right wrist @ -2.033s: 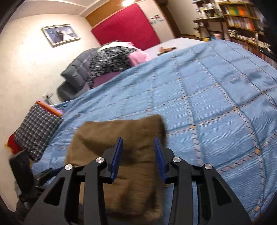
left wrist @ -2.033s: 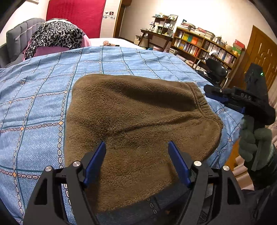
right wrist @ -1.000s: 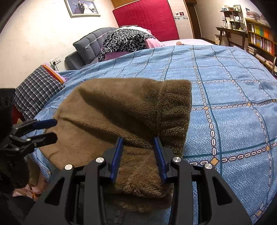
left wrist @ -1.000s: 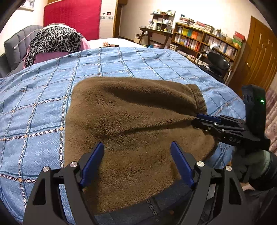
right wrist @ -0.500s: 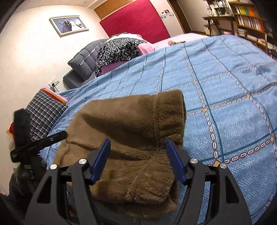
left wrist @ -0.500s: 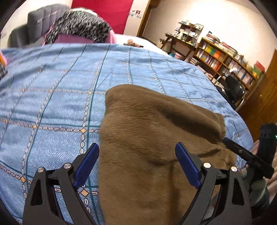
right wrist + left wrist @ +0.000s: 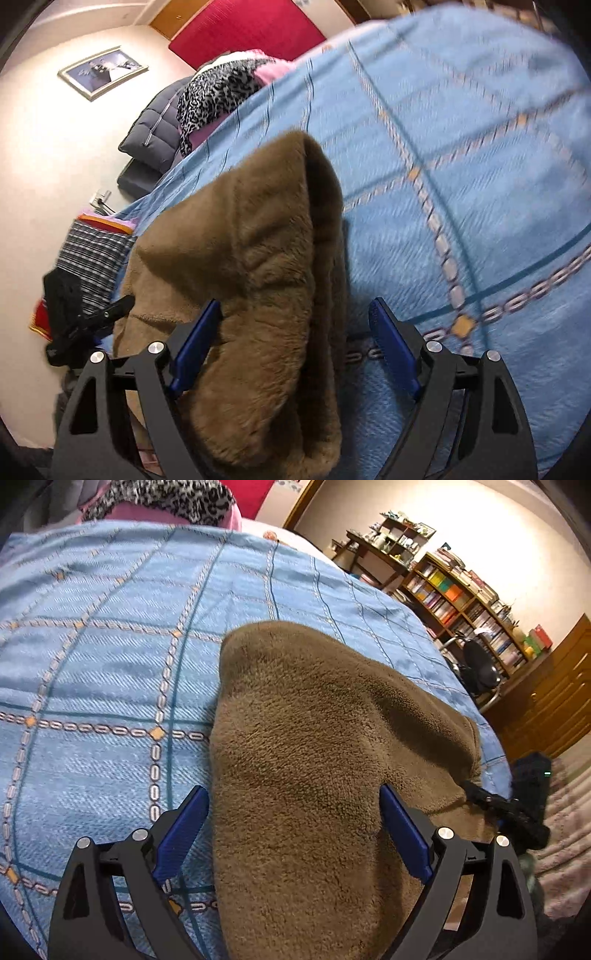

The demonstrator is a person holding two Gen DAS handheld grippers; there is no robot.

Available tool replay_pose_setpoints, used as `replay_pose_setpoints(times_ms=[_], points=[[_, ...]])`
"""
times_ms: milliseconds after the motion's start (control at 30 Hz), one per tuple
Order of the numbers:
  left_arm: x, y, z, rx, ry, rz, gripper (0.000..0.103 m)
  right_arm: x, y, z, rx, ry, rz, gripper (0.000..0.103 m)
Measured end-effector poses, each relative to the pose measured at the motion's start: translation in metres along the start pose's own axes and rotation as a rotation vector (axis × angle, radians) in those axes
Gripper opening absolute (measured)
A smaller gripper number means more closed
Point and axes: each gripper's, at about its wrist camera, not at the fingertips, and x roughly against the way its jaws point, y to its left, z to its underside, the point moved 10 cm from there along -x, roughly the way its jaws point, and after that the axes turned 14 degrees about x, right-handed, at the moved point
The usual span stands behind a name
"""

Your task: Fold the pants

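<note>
Opening wide right now, the left tongs (image 7: 291, 834) straddle the near end of the brown fleece pants (image 7: 314, 746), with the blue pads (image 7: 181, 830) on either side of the fabric and not pinching it. One pad sits just beside the pants' left edge over the bedspread, the other is right against the fuzzy fabric on the far side, though I can't tell if it really touches.

Same story on the other side: the right tongs (image 7: 291, 350) are also spreading, pads (image 7: 391, 350) well apart. The pants (image 7: 258, 258) run up between them, closer to the left pad, and the right pad hangs over bare bedspread. Nothing is clamped.

The pants themselves lie folded into a thick bundle at the near edge of the bed (image 7: 92, 664), on a blue checked cover with a chain pattern, and the front bit droops over the edge. From the left view you can spot the right tongs (image 7: 480, 797) poking in at the pants' far right corner, and from the right view the left tongs (image 7: 122, 302) show at the left, near the pants' edge.

Further out: a leopard-print blanket (image 7: 214, 92) piled at the head of the bed, a plaid cushion (image 7: 92, 254) off to the side, a framed photo (image 7: 101, 70) on the wall and a bookshelf (image 7: 465, 602) across the room. The right view is pretty blurry.
</note>
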Motion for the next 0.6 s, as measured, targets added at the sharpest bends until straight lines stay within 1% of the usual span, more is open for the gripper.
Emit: replay_pose_setpoints(times_ms=[133,267,333,367,433,467,533,600], points=[[-0.008,0.003,0.000,0.043,0.082,0.073,0.091,-0.005,-0.003,-0.001,-0.027,0.021,-0.058,0.086],[-0.013,0.002,0.005,0.075,0.140,0.128,0.091,-0.011,0.001,-0.004,-0.009,0.046,-0.080,0.086],[-0.014,0.003,0.005,0.072,0.149,0.141,0.089,-0.013,0.004,-0.006,0.004,0.052,-0.084,0.086],[-0.013,0.001,0.006,0.064,0.153,0.148,0.084,-0.014,0.005,-0.006,0.013,0.054,-0.086,0.085],[-0.011,-0.002,0.006,0.052,0.149,0.151,0.079,-0.017,0.009,-0.009,0.019,0.062,-0.096,0.075],[-0.011,-0.003,0.005,0.047,0.149,0.152,0.076,-0.018,0.010,-0.009,0.019,0.063,-0.100,0.073],[-0.010,-0.006,0.006,0.042,0.145,0.152,0.071,-0.016,0.012,-0.008,0.020,0.060,-0.112,0.062],[-0.006,-0.009,0.004,0.038,0.137,0.156,0.063,-0.013,0.013,-0.009,0.031,0.052,-0.114,0.055]])
